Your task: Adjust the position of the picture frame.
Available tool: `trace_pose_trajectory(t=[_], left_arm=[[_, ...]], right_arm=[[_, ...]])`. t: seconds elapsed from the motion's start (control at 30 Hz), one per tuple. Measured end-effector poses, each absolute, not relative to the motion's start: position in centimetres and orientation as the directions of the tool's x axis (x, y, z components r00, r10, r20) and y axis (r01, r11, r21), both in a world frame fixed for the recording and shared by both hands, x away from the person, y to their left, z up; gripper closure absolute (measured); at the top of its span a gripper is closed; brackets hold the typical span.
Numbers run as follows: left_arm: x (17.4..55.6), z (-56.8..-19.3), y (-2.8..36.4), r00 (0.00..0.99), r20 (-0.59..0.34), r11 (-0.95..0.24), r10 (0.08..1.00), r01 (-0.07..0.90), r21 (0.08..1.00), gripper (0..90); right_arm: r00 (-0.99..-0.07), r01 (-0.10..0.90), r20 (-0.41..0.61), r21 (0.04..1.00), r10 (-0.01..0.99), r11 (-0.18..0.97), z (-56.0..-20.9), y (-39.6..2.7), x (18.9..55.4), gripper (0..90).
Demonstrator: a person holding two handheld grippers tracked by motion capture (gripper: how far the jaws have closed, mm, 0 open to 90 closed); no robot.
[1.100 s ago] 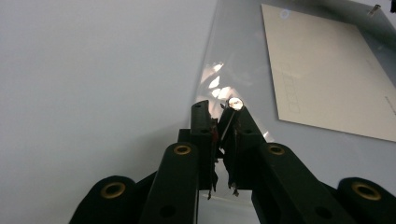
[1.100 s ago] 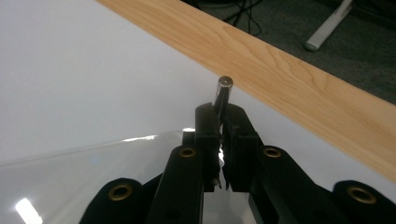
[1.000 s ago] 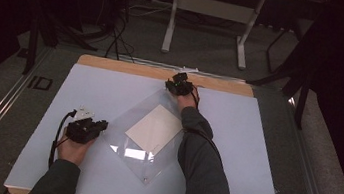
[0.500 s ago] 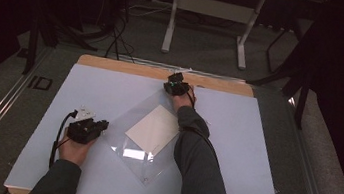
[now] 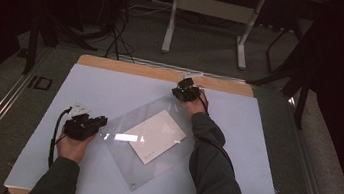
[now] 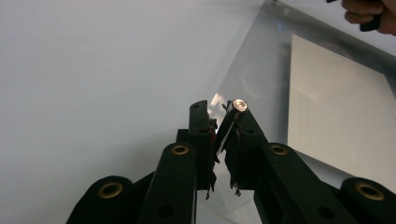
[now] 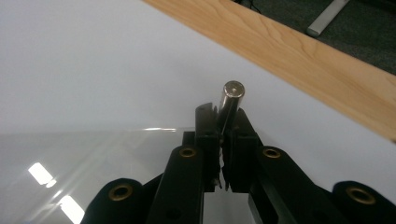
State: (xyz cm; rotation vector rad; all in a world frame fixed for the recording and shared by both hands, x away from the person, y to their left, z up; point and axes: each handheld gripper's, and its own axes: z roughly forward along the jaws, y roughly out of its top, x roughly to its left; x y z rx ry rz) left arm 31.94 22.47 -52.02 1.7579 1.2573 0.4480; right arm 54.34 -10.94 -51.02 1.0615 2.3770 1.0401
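Observation:
A clear plastic sheet (image 5: 150, 170) lies cornerwise on the white table over a white card (image 5: 153, 136). My left gripper (image 5: 102, 120) rests at the sheet's left corner. In the left gripper view its jaws (image 6: 218, 106) have just been opening. A narrow gap shows, and a small metal pin (image 6: 240, 104) leans in it against the right jaw above the sheet's corner (image 6: 261, 70). My right gripper (image 5: 184, 84) is at the sheet's far corner. In the right gripper view it (image 7: 223, 112) is shut on an upright metal pin (image 7: 231, 95), just past the sheet's edge (image 7: 116, 163).
The table's wooden far edge (image 7: 299, 46) runs close beyond the right gripper. White table cover (image 5: 273, 155) lies bare to the right of the sheet and in front of the left hand. Desk legs (image 5: 172, 21) and cables stand on the floor behind.
The right gripper has shifted a little to the right at the sheet's far corner. The left hand has stayed put at the left corner.

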Motion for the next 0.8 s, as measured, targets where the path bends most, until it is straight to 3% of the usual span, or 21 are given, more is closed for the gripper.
trace_pose_trajectory(t=[0.8], left_arm=[[35.4,-49.9,21.1,0.42,-0.177,-0.098,0.89,0.556,0.825,81.5]], right_arm=[[-0.629,0.507,-0.052,0.729,0.775,0.46,-47.4,-18.0,46.6,85.7]])
